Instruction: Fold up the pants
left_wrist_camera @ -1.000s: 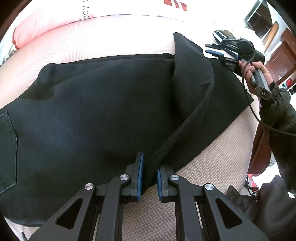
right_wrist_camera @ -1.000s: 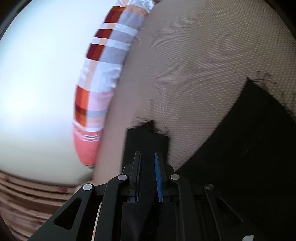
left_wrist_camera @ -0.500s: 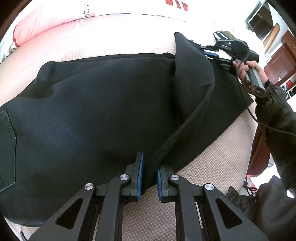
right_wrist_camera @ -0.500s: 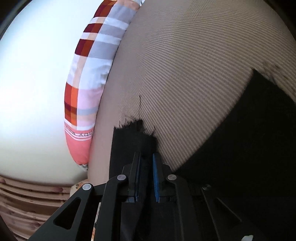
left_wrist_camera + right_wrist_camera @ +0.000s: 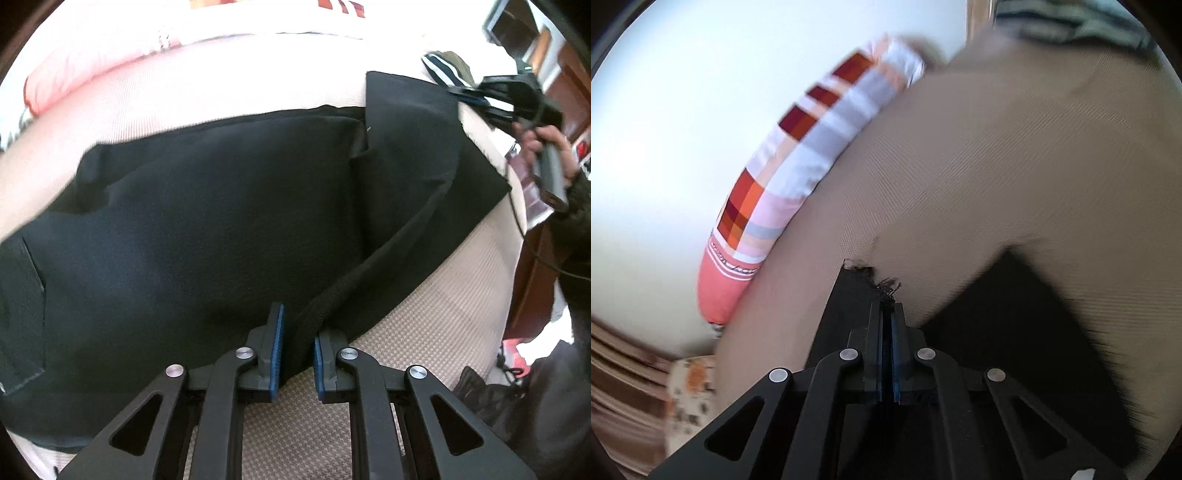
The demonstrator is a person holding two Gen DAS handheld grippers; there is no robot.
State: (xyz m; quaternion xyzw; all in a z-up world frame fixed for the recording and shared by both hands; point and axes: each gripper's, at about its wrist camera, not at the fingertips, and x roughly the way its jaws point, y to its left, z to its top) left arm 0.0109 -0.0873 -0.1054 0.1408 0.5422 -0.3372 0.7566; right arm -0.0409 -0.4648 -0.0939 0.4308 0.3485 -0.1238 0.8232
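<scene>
Two grips hold the black pants (image 5: 207,229) at this moment, one at each end of a hem edge. Your left gripper (image 5: 297,350) has its blue pads clamped on a thick seamed edge of the cloth near you, which runs up from the jaws as a raised ridge; that pins the near corner so the fold line keeps taut. Your right gripper (image 5: 886,354) has just been closing, and its pads now sit pressed together on the frayed corner of a leg end (image 5: 866,286), so the far corner can be carried with the near one. The pants lie spread across the beige woven bed cover (image 5: 436,306), with the leg ends toward your right and a back pocket (image 5: 22,306) at the left edge of the left view. From the left view, your right hand (image 5: 546,155) is raised above the far corner, its wrist tipped down toward the cloth, dark sleeve trailing behind. Your left gripper points steeply down at the bed. A checked pillow (image 5: 798,170) lies beyond the cover's far edge, clear of the fold's path, I judge.
</scene>
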